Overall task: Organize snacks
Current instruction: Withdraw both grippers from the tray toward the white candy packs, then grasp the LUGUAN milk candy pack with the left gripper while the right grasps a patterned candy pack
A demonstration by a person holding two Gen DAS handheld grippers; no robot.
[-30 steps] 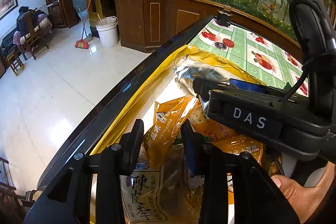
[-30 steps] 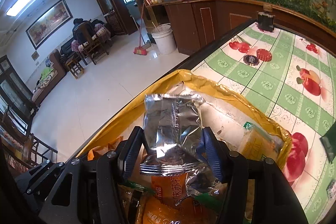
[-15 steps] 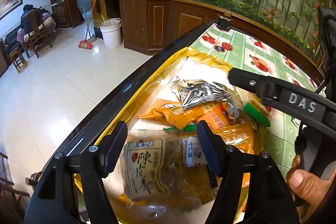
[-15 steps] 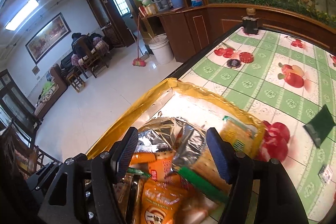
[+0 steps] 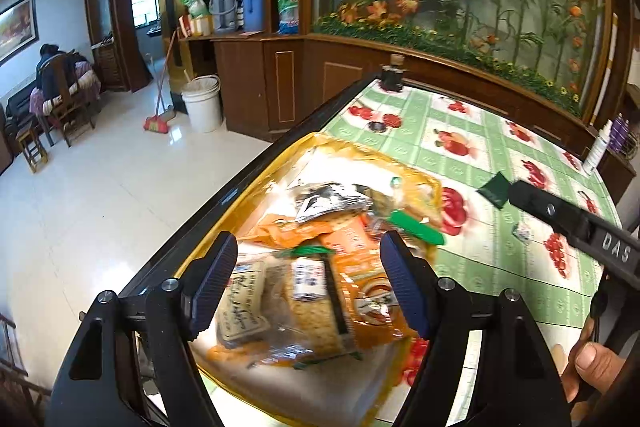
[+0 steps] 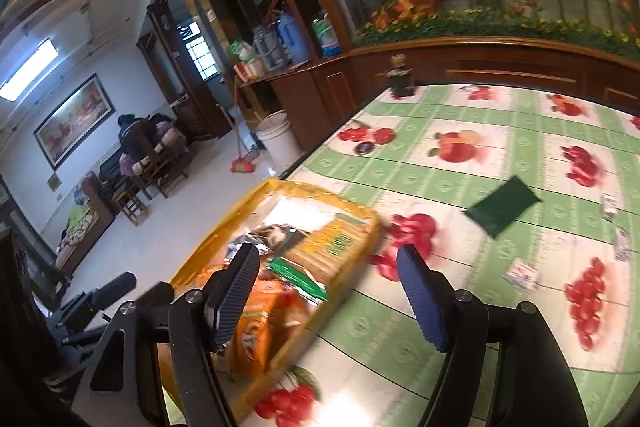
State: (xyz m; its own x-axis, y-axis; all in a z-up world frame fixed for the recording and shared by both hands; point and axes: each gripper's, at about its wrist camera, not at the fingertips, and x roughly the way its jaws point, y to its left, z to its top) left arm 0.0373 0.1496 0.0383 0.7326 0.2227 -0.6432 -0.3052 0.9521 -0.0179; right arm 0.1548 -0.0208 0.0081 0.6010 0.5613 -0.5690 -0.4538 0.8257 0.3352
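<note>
A yellow tray (image 5: 362, 149) (image 6: 276, 187) at the table's left edge holds several snack packs: a silver packet (image 5: 328, 197) (image 6: 260, 239), orange packets (image 5: 288, 231), a clear cracker pack (image 5: 310, 303) and a green-labelled biscuit pack (image 6: 338, 247). My left gripper (image 5: 308, 267) hovers above the pile, its jaws opening with nothing pinched between them. Over the tray's right rim and the tablecloth hangs my right gripper (image 6: 328, 267), jaws also opening and empty. A dark green packet (image 5: 494, 189) (image 6: 502, 213) lies loose on the cloth to the right.
Small white packets (image 6: 520, 273) lie on the green fruit-print tablecloth (image 6: 480, 167). A dark bottle (image 5: 394, 75) stands at the far table corner, a white bottle (image 5: 596, 151) at the right. The table's dark left edge (image 5: 224, 199) drops to the tiled floor.
The left gripper let go of an orange packet and the right let go of the silver packet. Both jaws opened and drew back upward. The right gripper swung to the right.
</note>
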